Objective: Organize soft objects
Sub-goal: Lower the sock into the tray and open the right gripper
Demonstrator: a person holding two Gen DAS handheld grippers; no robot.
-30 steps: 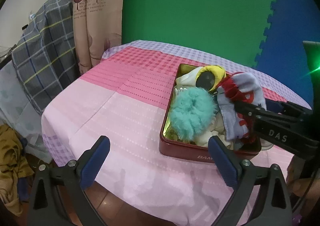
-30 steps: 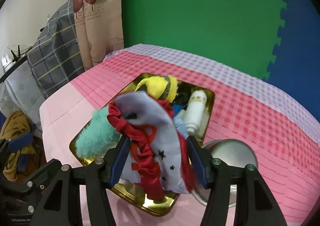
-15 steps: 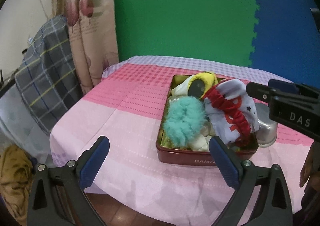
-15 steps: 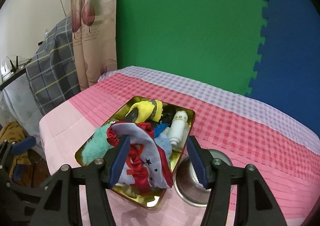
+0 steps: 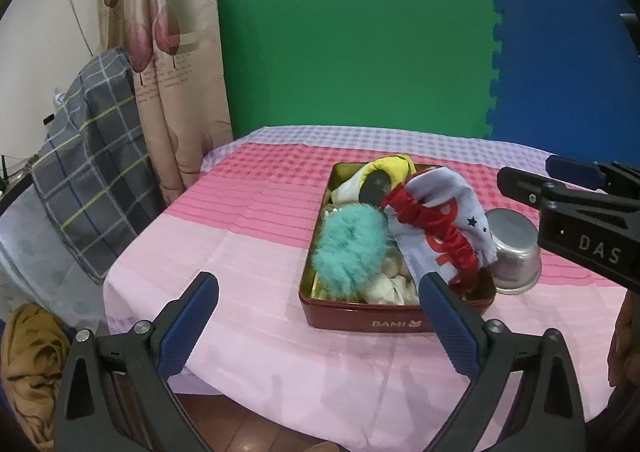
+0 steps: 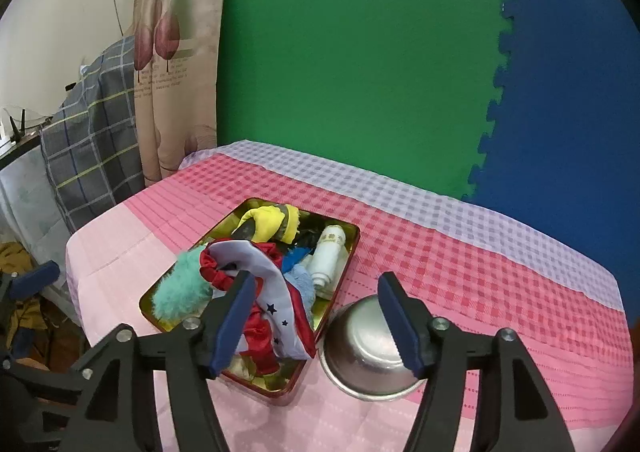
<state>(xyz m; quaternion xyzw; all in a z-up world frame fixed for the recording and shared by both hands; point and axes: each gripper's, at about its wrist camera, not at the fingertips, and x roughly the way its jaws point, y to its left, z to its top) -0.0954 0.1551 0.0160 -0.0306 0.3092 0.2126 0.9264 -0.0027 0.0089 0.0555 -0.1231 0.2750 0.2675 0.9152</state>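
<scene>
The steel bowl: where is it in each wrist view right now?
Left wrist: steel bowl at right of centre, upside down, just right of the red tin.
Right wrist: low centre, partly behind the right gripper, whose jaws are opening.
Shared landmark: the teal pompom inside the tin.

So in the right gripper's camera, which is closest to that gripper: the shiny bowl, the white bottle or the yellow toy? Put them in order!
From the right gripper, whose jaws are opening with nothing between them:
1. Shiny bowl, upside down on the cloth, just below its right finger.
2. White bottle, lying in the tin's right side.
3. Yellow toy, at the tin's far end.
</scene>
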